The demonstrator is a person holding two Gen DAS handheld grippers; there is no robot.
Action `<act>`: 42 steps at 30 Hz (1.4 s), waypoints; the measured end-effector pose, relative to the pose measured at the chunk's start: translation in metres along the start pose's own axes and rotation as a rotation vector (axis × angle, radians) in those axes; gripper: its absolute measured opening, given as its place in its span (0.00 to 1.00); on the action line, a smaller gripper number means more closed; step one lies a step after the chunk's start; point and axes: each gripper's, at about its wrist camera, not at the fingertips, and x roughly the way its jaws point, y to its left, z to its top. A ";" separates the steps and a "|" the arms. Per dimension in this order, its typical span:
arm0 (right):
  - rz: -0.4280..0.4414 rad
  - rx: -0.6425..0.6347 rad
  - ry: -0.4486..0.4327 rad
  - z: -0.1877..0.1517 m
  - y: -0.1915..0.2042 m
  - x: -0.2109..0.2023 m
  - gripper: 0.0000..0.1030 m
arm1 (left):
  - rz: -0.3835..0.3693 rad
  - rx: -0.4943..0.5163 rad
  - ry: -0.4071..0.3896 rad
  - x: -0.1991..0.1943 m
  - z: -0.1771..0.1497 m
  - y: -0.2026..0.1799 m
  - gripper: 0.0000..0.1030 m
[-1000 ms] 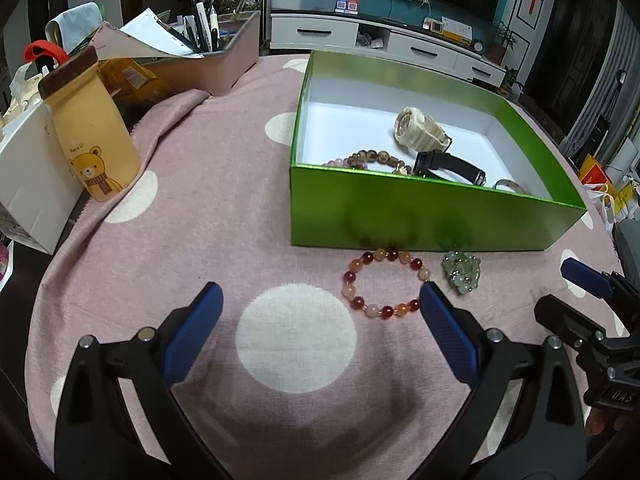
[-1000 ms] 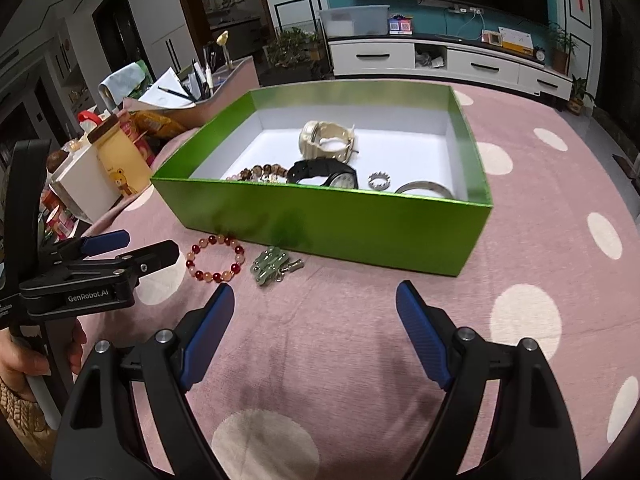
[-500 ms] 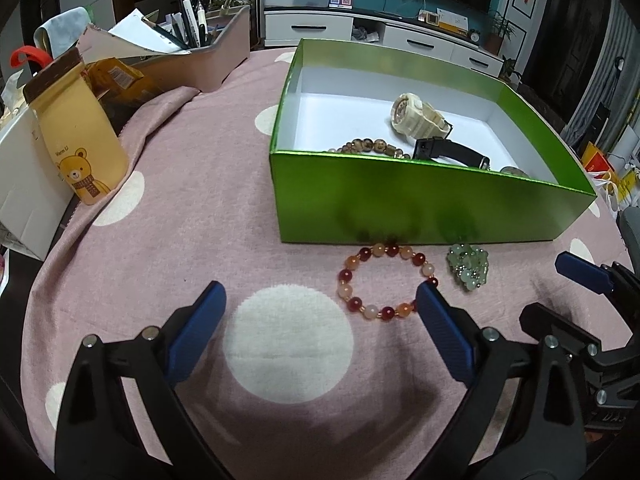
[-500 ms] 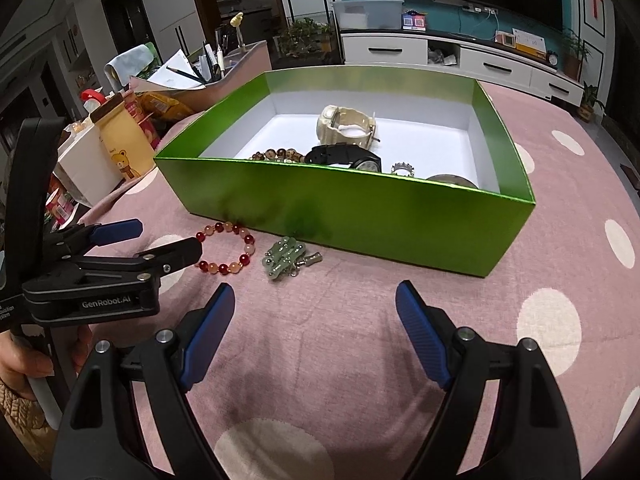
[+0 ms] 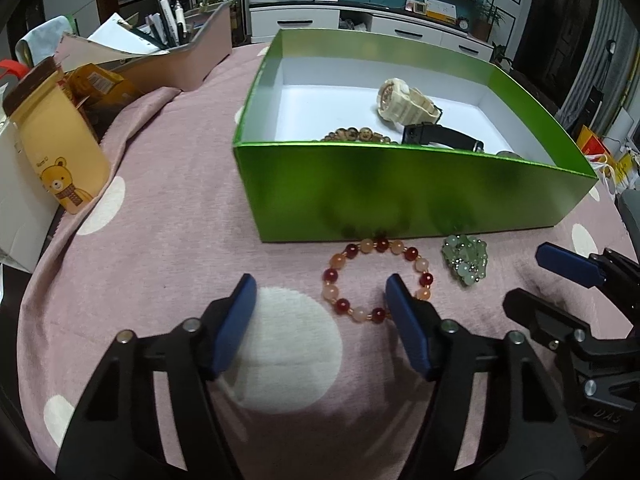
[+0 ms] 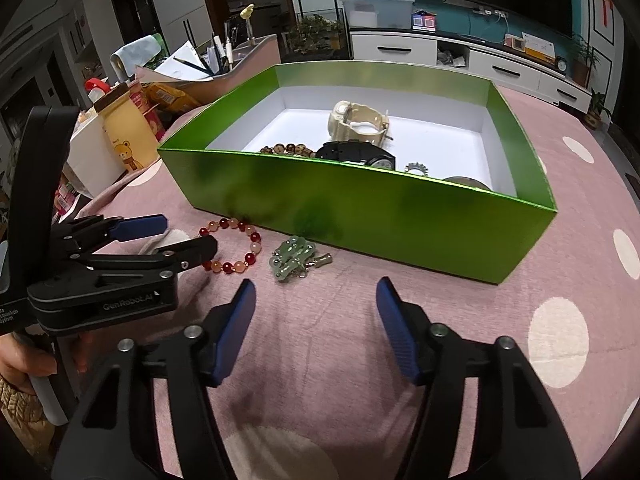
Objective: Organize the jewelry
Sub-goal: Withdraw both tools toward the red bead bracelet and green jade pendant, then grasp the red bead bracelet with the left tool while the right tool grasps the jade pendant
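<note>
A red and peach bead bracelet lies on the pink dotted cloth, just in front of the green box. Right of it lies a pale green pendant. My left gripper hovers over the bracelet with its jaws closing. The bracelet's left half lies between them, and the pads are not pressing on it. My right gripper sits just short of the pendant, jaws closing on nothing. The box holds a cream watch, a black watch and a brown bead bracelet.
A yellow bear bottle, a white carton and a tray of pens crowd the table's left side. A small toothed ring and a bangle also lie in the box. A hand holds the left gripper's handle.
Both grippers' jaws have narrowed markedly. The left gripper's right finger now overlaps the bracelet's ring. Both hands have stayed almost in place.
</note>
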 end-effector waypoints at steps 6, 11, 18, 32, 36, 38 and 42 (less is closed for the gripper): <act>0.006 -0.018 0.008 0.004 0.005 0.007 0.50 | 0.000 0.017 0.003 0.003 0.002 -0.004 0.53; 0.011 -0.024 0.012 0.007 0.007 0.013 0.44 | -0.001 0.032 0.000 0.004 0.004 -0.007 0.43; 0.019 -0.043 0.026 0.012 0.013 0.024 0.32 | -0.006 0.066 -0.010 0.005 0.004 -0.014 0.29; 0.016 -0.066 0.016 0.010 0.018 0.029 0.09 | -0.046 0.064 -0.021 0.004 0.002 -0.015 0.07; 0.003 -0.057 -0.005 0.007 0.018 0.022 0.06 | -0.056 0.064 -0.021 0.003 0.000 -0.015 0.07; 0.001 -0.048 -0.017 0.006 0.016 0.018 0.06 | -0.057 0.067 -0.020 0.002 -0.001 -0.016 0.07; 0.000 -0.034 -0.040 0.006 0.013 0.010 0.06 | -0.054 0.062 -0.019 0.000 -0.002 -0.016 0.07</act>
